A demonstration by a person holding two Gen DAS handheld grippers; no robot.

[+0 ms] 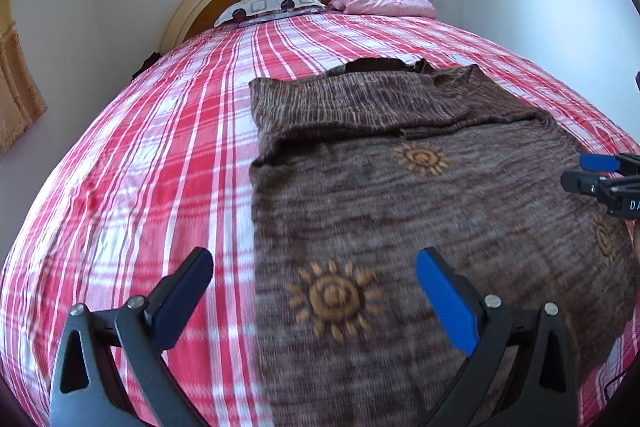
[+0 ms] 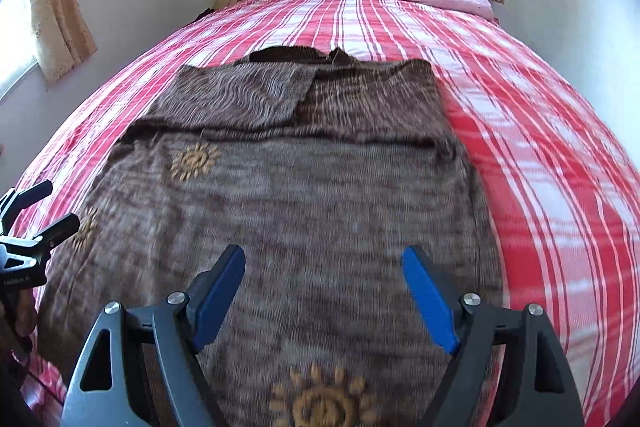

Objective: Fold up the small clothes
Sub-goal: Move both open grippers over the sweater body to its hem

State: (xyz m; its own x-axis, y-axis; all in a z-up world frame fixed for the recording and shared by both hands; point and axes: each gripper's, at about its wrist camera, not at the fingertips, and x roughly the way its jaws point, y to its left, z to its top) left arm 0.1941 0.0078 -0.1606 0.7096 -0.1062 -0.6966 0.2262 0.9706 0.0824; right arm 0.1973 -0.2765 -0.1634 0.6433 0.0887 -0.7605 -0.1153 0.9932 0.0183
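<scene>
Two grippers, left gripper point(image 1: 314, 297) and right gripper point(image 2: 324, 291), hover with jaws wide and empty over a brown sweater point(image 2: 280, 195) lying ahead and beneath; pinching one layer alone could undo its folded sleeves.

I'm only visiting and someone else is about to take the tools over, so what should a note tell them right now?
Left hand-held gripper: open, empty, above the near left edge of the brown knitted garment.
Right hand-held gripper: open, empty, over the garment's near middle.
Garment: lying flat on the red plaid bedsheet, sun patterns facing up.
Done: both sleeves look folded in across the far end.
Left: probably take the near hem and fold the body toward the collar end, then tidy it.
</scene>
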